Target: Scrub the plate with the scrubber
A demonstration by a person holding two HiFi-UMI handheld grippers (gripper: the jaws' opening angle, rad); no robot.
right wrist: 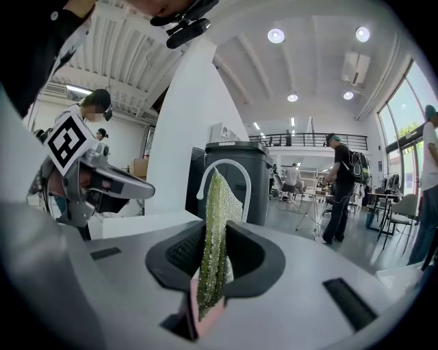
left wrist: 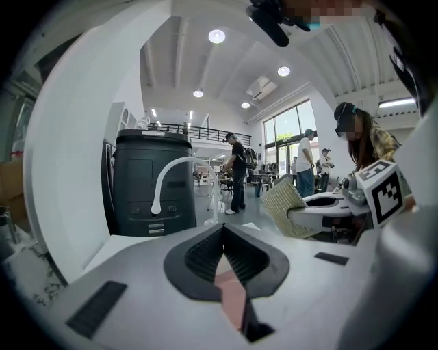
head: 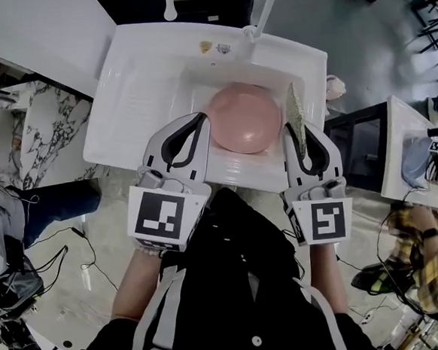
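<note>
Your right gripper (right wrist: 216, 231) has its jaws clamped on the green scrubber (right wrist: 215, 205), which stands upright and edge-on between them. The pink plate (right wrist: 183, 318) shows just below it, and a white faucet (right wrist: 200, 193) curves behind.

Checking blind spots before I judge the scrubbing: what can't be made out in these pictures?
- Head view: whether the scrubber touches the plate; too small, seen edge-on.
- Head view: the sink floor, covered by the plate.
- Left gripper view: most of the plate, hidden behind the left hand-held gripper.

round pink plate (head: 243, 118), green scrubber (head: 296, 113) edge-up at its right
</note>
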